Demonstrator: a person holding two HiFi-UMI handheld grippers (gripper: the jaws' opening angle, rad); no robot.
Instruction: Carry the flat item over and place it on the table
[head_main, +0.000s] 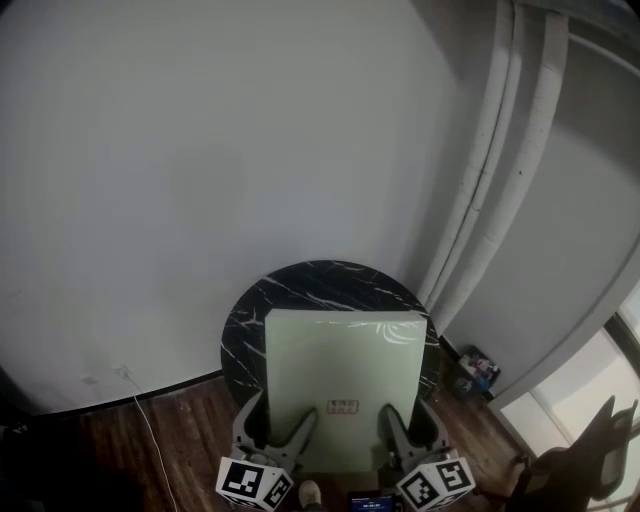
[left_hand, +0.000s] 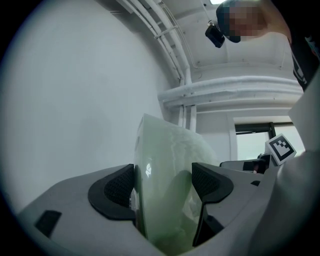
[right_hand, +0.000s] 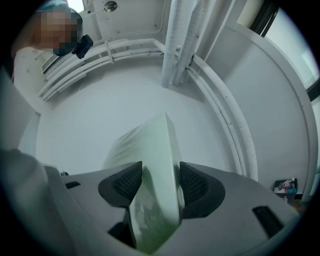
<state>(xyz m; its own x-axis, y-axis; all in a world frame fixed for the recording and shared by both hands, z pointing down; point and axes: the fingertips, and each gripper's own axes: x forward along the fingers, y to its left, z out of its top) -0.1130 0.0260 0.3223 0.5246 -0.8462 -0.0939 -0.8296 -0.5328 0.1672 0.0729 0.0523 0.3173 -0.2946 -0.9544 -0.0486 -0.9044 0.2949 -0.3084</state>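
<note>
A pale green flat panel (head_main: 340, 370) sits over the round black worktop (head_main: 300, 288). The left gripper (head_main: 280, 427) and right gripper (head_main: 408, 422) each clamp its near edge. It looks stiff, light and glossy, so possibly slippery.

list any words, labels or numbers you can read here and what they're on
Nothing legible.
Reddish label on the flat item: too small and blurred to read.
Cubes on the left gripper and right gripper: black-and-white square markers, no words.
</note>
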